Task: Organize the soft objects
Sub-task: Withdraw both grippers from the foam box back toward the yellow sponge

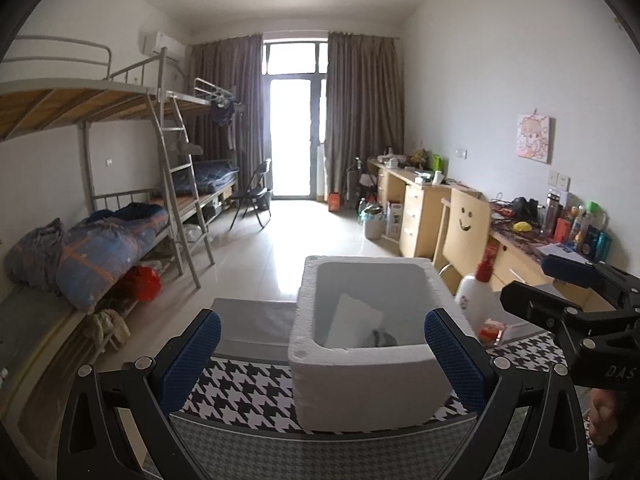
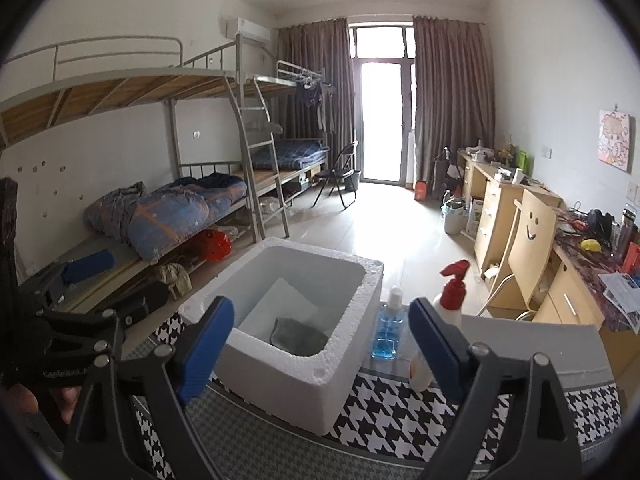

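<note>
A white foam box (image 1: 360, 380) stands on a houndstooth cloth (image 1: 248, 392). Inside it lie a grey soft cloth (image 2: 298, 338) and a white sheet (image 2: 280, 306); the cloth's edge also shows in the left wrist view (image 1: 382, 338). My left gripper (image 1: 322, 354) is open and empty, its blue pads on either side of the box's near wall, held above the cloth. My right gripper (image 2: 322, 346) is open and empty, just in front of the box (image 2: 288, 376). Each gripper also appears at the edge of the other's view.
A blue liquid bottle (image 2: 388, 330) and a white spray bottle with a red trigger (image 2: 448, 304) stand right of the box. A flat foam lid (image 2: 532, 344) lies further right. A bunk bed (image 2: 160, 208), desks (image 2: 520, 216) and a smiley-face chair (image 2: 528, 236) line the room.
</note>
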`<state>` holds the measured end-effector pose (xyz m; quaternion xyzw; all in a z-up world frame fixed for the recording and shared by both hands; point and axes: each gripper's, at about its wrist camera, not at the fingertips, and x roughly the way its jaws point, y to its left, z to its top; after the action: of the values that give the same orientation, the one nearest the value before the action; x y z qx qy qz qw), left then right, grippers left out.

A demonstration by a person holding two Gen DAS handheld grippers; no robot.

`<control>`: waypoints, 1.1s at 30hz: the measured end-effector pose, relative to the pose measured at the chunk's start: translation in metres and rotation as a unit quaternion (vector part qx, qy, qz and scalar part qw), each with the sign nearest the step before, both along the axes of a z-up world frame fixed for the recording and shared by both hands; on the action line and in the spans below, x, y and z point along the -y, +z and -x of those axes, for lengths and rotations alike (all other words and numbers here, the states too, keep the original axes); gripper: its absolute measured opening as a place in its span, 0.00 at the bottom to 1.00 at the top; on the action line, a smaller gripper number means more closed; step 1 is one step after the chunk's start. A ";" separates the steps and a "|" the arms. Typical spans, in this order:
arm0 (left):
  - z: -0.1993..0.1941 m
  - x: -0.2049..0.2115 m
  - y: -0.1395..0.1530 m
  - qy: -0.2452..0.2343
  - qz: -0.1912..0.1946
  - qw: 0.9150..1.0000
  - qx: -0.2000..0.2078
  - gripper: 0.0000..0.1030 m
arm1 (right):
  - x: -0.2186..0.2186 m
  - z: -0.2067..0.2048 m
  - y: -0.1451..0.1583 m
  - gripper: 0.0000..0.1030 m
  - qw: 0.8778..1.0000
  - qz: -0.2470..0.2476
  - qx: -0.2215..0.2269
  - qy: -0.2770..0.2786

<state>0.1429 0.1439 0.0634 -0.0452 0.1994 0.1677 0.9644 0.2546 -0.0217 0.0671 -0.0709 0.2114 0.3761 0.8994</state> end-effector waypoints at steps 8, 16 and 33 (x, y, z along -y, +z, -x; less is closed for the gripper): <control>0.014 0.008 0.007 -0.013 0.000 1.000 0.015 0.99 | 0.014 0.016 0.005 0.89 1.000 -0.012 0.013 -0.004; 0.026 0.021 0.012 -0.024 -0.008 0.999 0.020 0.99 | 0.028 0.029 0.008 0.89 0.999 -0.023 0.024 -0.006; 0.052 0.048 0.017 -0.046 -0.020 0.998 0.033 0.99 | 0.058 0.063 0.011 0.89 0.998 -0.032 0.044 -0.024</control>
<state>0.0907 0.0960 0.0807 -0.0223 0.1655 0.1253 0.9780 0.1920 -0.0797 0.0782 -0.0529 0.1613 0.3571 0.9185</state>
